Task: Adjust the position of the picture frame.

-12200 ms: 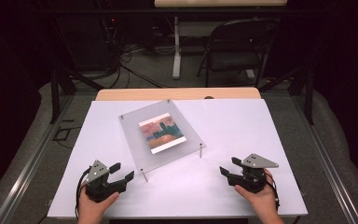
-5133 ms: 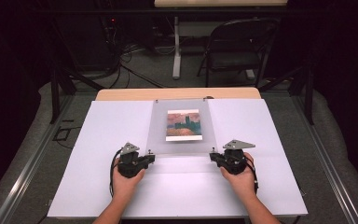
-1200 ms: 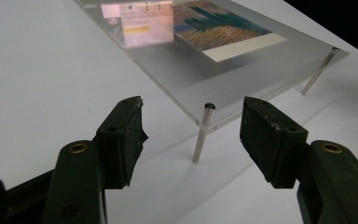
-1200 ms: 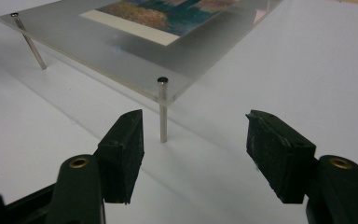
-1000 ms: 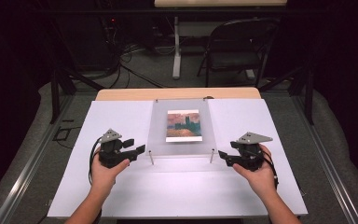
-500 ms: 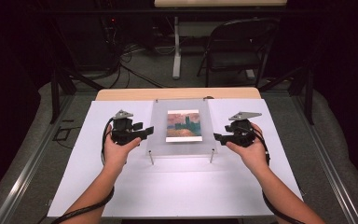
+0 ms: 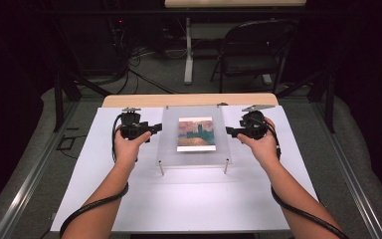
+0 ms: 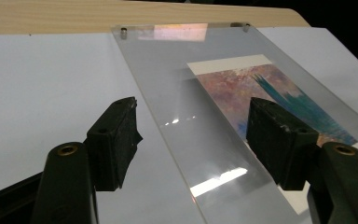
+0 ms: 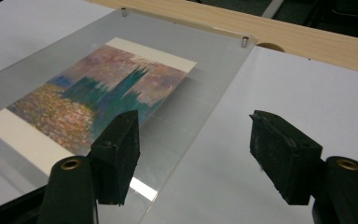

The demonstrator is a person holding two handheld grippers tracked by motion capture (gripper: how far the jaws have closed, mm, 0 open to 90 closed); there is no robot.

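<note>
A clear acrylic plate (image 7: 195, 152) stands on short metal pegs over the white table, with a painted print (image 7: 195, 133) under it. My left gripper (image 7: 154, 129) is at the plate's left edge. In the left gripper view its jaws (image 8: 193, 119) have just been opening, and that edge (image 8: 168, 140) runs between them untouched. My right gripper (image 7: 230, 132) is at the right edge. Its jaws (image 9: 194, 133) have also just been opening, straddling the edge (image 9: 186, 154) in the right gripper view without pressing on it.
A white sheet (image 7: 189, 199) covers the table, with a wooden strip (image 7: 129, 100) along the far side. The front pegs (image 7: 161, 168) (image 7: 225, 166) stand under the plate's near corners. A folding chair (image 7: 251, 55) and floor cables lie beyond the table.
Both hands have moved away from the person along the plate's two sides, from beside its near corners to about its middle. The plate has stayed where it was.
</note>
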